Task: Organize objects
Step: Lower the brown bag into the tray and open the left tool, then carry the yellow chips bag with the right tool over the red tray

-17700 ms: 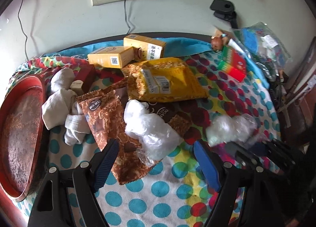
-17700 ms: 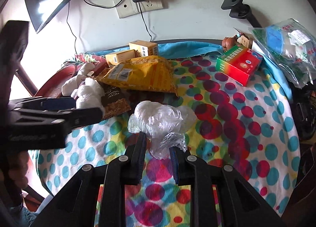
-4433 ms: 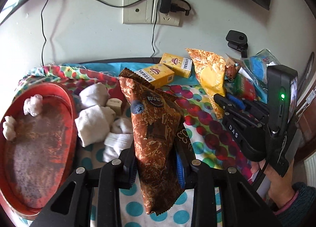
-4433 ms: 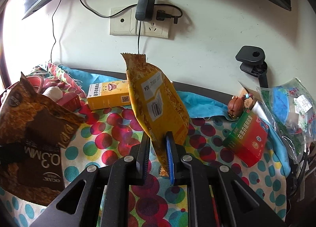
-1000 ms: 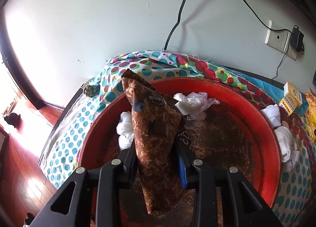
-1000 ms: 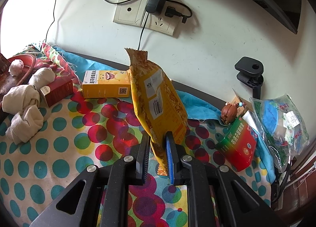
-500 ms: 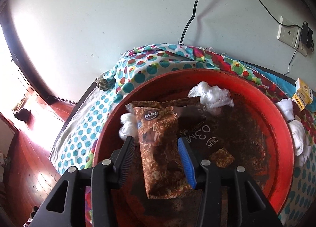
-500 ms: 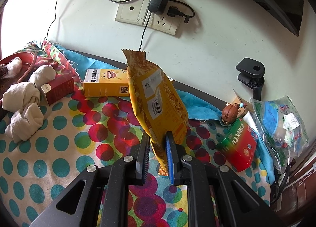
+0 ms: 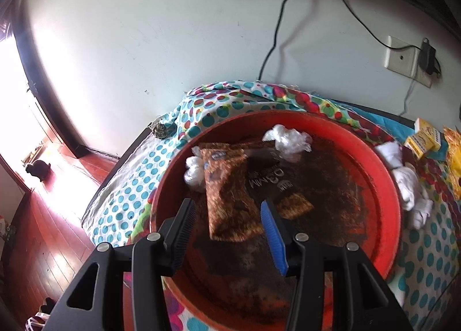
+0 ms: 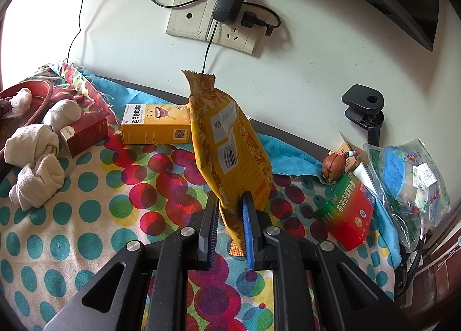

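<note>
Left wrist: brown snack bag (image 9: 227,201) lies beyond the open-jawed hand-held gripper (image 9: 227,233).

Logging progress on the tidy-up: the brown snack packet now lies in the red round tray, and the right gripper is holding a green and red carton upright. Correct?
Not quite. The right gripper is clamped on the yellow snack packet, as the right wrist view shows; the green and red carton lies on the cloth. The brown snack packet does lie in the red round tray.

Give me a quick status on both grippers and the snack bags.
Left gripper open, jaws just opened, brown snack bag lying released in the red tray. Right gripper shut on yellow snack bag, held upright over the tablecloth. Nothing in the way.
</note>
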